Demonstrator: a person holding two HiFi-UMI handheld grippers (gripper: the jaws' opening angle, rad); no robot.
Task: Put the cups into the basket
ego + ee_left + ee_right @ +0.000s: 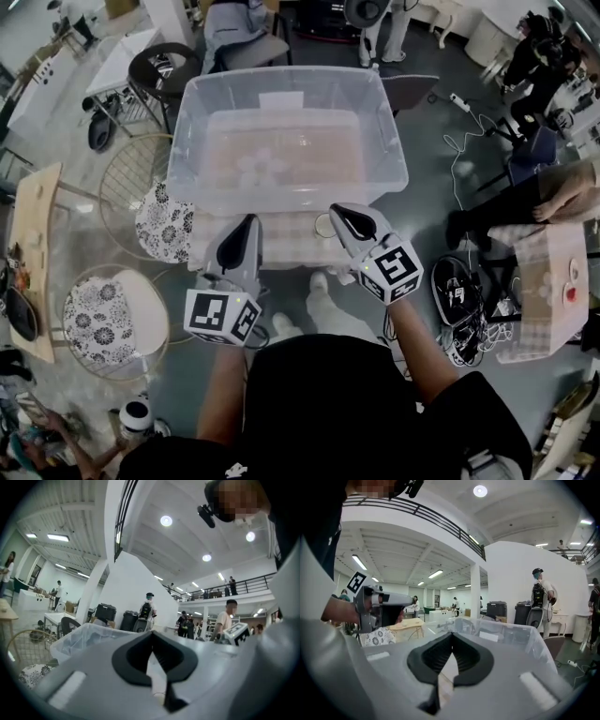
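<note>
Plan from above. The basket (392,141) stands on the desk (281,242), with cups (255,171) grouped inside it, left of its centre. Before its near wall, the left gripper (250,223) and right gripper (338,212) hang side by side over the desk's front strip; one cup (323,224) rests on the desk between them, just beside the right gripper. Left of the desk stand two stools (161,223), one nearer (103,319); a side table (33,246) lies farther left. A chair (161,67) stands behind the basket.

Standing: one clear plastic bin (396,141) | hovering: two – grey left gripper (251,221), right gripper (337,210) | sitting: two floral-cushioned wire stools (165,225) (94,314)
</note>
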